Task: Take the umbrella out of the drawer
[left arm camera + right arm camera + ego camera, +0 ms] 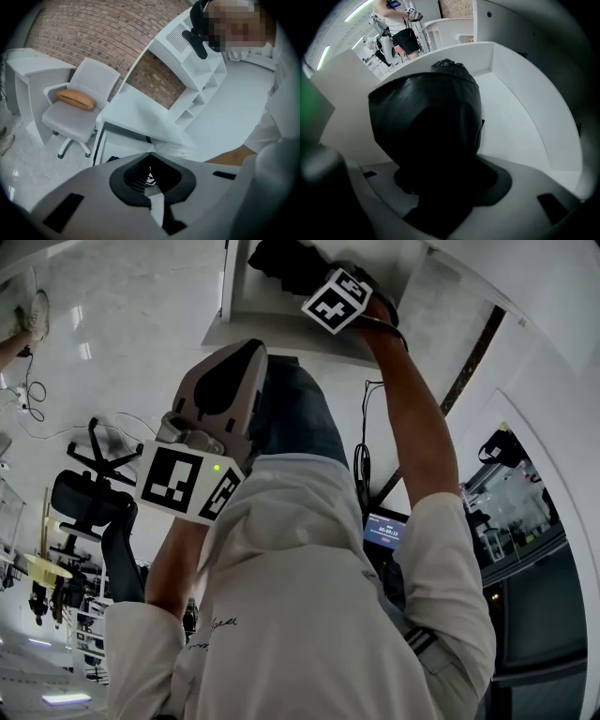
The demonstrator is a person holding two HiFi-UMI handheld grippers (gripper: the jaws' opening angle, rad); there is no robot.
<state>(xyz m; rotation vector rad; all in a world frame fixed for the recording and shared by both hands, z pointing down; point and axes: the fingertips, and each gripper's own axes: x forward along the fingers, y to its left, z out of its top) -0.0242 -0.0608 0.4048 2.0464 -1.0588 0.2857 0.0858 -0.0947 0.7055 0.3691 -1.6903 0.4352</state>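
The black folded umbrella point(426, 117) lies in the white drawer point(515, 93) and fills the space between my right gripper's jaws. In the head view my right gripper point(298, 273) reaches straight down into the open drawer point(236, 326) and is shut on the umbrella point(272, 259). My left gripper point(246, 352) hangs back from the drawer, near the person's knee. Its jaws meet at the tips with nothing between them. In the left gripper view it point(150, 154) points toward the white desk point(136, 117).
A white office chair point(79, 112) with an orange cushion point(75, 99) stands left of the desk, before a brick wall. White shelving point(197, 89) rises at the right. A black chair point(89, 498) and a lit screen point(384, 531) stand on the floor around the person.
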